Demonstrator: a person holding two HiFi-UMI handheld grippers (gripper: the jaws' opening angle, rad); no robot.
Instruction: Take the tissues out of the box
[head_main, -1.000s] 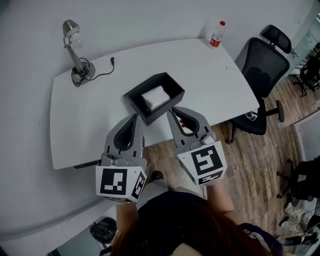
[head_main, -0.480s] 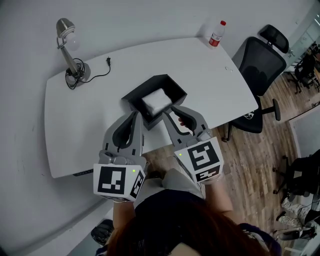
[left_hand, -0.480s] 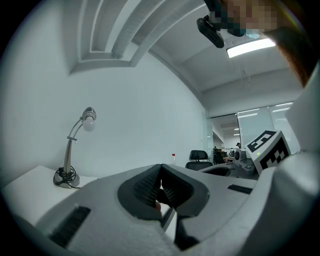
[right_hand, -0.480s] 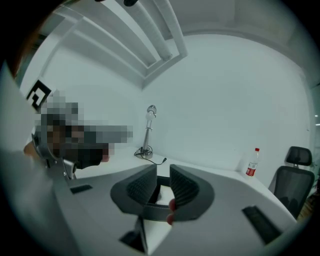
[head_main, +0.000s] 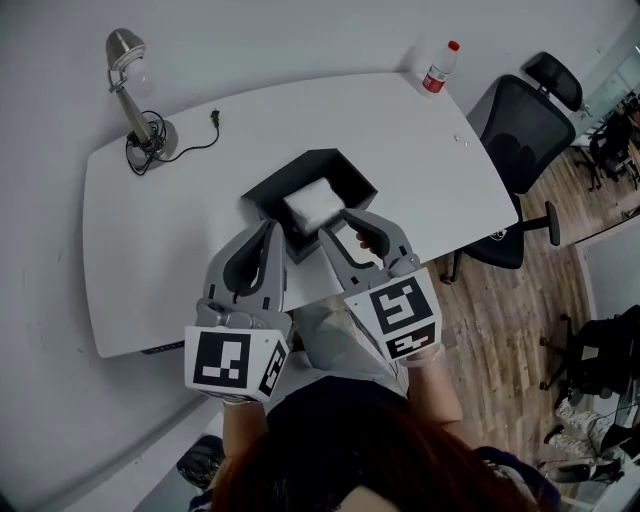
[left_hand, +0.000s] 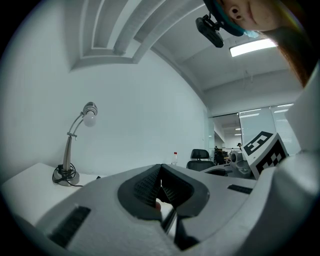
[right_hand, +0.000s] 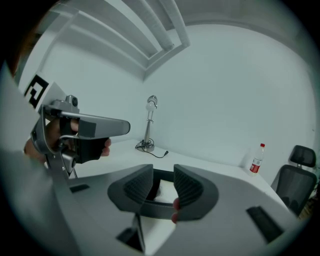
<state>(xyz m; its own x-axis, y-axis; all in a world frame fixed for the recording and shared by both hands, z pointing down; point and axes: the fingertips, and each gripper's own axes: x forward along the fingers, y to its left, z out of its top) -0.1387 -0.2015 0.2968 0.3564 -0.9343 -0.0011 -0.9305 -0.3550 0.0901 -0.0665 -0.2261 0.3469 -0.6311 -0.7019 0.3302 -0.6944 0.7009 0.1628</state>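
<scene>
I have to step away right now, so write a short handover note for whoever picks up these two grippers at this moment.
Left gripper: jaws together, nothing in them, held near the front of the black open-topped box.
Right gripper: jaws apart, they have just been opening; nothing gripped, aimed down into the box.
Things: the white pack of tissues lies inside the box, which stands on the white table near its front edge.
Done: approach only, tissues untouched.
Left: close on the tissues and lift them out of the box.
</scene>
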